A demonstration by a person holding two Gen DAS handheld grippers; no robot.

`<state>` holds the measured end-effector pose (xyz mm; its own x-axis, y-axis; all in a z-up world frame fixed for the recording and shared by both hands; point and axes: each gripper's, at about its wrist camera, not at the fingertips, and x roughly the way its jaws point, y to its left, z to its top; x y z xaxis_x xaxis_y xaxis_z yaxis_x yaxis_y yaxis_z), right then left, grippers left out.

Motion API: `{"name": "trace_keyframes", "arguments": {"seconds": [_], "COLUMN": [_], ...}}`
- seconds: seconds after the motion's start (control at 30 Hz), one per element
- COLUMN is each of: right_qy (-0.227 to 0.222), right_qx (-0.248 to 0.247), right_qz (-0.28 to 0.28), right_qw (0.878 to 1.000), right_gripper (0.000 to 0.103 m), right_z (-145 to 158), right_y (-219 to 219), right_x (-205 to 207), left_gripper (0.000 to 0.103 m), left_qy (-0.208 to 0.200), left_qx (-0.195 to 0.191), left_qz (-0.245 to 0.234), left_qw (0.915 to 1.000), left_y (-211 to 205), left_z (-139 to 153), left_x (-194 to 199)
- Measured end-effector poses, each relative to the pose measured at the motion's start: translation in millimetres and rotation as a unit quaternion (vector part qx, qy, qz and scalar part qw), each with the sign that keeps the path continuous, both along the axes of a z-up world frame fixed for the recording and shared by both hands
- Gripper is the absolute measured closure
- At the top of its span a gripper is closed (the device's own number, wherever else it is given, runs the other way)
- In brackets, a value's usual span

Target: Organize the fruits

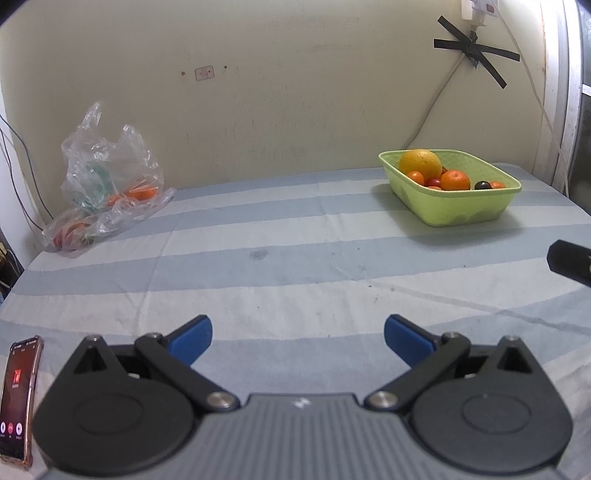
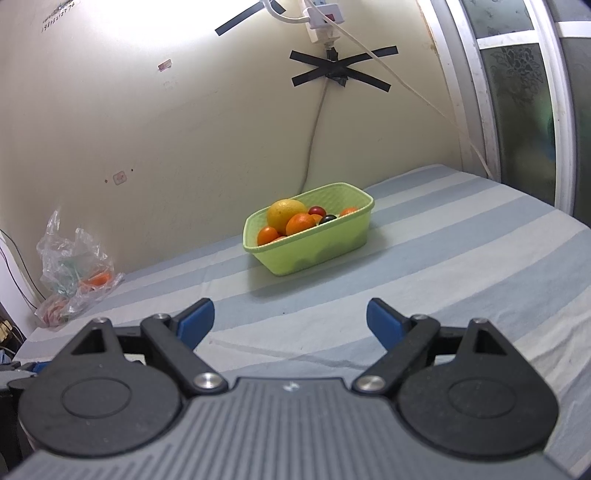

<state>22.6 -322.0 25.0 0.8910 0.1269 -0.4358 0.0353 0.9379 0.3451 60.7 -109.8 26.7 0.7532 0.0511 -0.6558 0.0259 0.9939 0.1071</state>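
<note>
A light green basket (image 1: 461, 210) (image 2: 314, 251) stands on the striped cloth at the back right. It holds a large yellow-orange fruit (image 1: 420, 163) (image 2: 286, 213), several small oranges (image 1: 455, 180) (image 2: 300, 223), a dark plum (image 1: 481, 185) (image 2: 327, 218) and small red fruits. A clear plastic bag (image 1: 110, 184) (image 2: 70, 277) with oranges inside lies at the back left by the wall. My left gripper (image 1: 297, 338) is open and empty above the near cloth. My right gripper (image 2: 290, 320) is open and empty, well short of the basket.
A phone (image 1: 18, 402) with a lit screen lies at the near left edge. Cables and a power strip (image 2: 323, 16) hang on the wall behind the basket. A window frame (image 2: 517, 110) is at the right. The right gripper's tip (image 1: 570, 260) shows at the right edge of the left wrist view.
</note>
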Motion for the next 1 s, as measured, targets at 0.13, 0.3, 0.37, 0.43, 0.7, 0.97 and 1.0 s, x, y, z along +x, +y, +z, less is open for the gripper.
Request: {"name": "trace_keyframes", "arguments": {"seconds": [0.13,0.3,0.37,0.43,0.7,0.97,1.0], "right_qy": [0.001,-0.001,-0.002,-0.002,-0.009,-0.011,-0.011], "right_qx": [0.0,0.002,0.004,0.006,0.014,0.021,0.021], "right_qz": [0.001,-0.003,-0.004,-0.006,-0.012,-0.016,-0.016], "right_qw": [1.0,1.0,1.0,1.0,1.0,1.0,1.0], "right_gripper": [0.012,0.012,0.012,0.012,0.012,0.012,0.012], "right_z": [-0.9,-0.4,-0.3,-0.5,-0.4,-1.6,-1.6], "right_y": [0.3,-0.2,-0.8,-1.7,-4.4,-6.7,-6.9], "right_x": [0.1,0.1,0.2,0.6,-1.1,-2.5,-2.7], "left_gripper": [0.0,0.0,0.0,0.0,0.0,0.0,0.0], "left_qy": [0.002,0.006,0.006,0.007,0.018,0.024,0.025], "left_qx": [0.002,0.001,0.002,0.003,-0.002,-0.002,-0.001], "left_qz": [0.0,-0.001,-0.003,-0.005,-0.006,-0.009,-0.009], "left_qw": [1.0,1.0,1.0,1.0,0.9998,0.9997,0.9996], "left_y": [-0.3,-0.4,-1.3,-2.5,-1.7,-3.3,-3.4], "left_z": [-1.1,-1.9,-2.6,-3.2,-5.8,-8.2,-8.8], "left_x": [1.1,2.1,1.9,1.8,3.5,3.1,3.2]}}
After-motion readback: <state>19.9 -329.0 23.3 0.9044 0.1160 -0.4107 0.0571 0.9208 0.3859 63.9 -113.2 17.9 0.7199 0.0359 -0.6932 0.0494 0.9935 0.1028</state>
